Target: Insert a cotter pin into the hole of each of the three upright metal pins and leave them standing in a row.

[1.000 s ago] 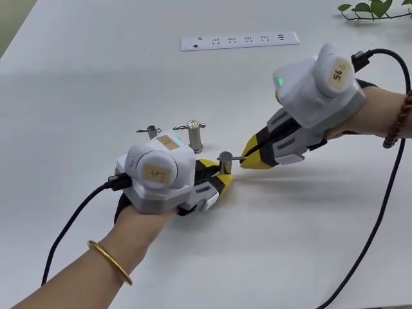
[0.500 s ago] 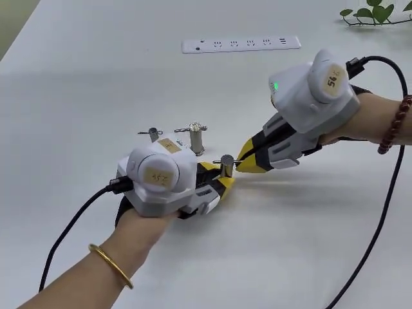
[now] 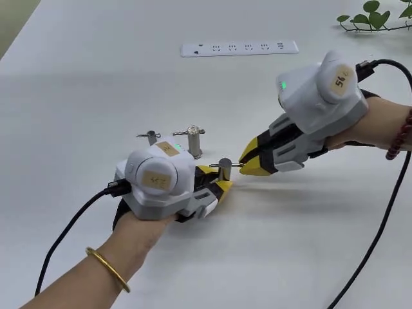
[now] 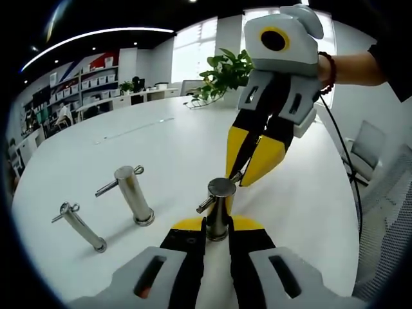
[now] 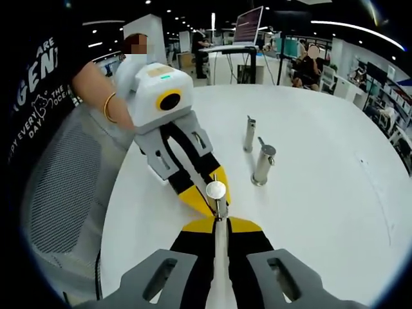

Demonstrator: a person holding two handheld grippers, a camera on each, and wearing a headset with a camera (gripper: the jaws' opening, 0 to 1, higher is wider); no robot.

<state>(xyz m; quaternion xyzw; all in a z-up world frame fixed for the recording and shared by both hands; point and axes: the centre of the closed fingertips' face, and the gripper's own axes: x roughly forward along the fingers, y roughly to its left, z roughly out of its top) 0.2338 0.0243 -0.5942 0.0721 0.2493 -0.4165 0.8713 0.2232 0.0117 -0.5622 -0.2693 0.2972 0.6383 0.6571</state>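
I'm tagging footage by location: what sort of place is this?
Likely an open-plan office or lab: a big white table, stocked shelves, a monitor and a power strip.

Bright, even overhead light; soft shadows, fisheye-warped edges.

I work at a broad white table [image 3: 96, 77]. A white power strip [image 3: 239, 47] lies near its far edge, with a leafy plant [image 4: 225, 71] beyond. Behind me are bright windows [image 4: 190, 58], stocked shelves [image 4: 96, 80] along one wall, a ceiling light strip [image 4: 96, 35], and what may be a monitor [image 5: 250, 26].
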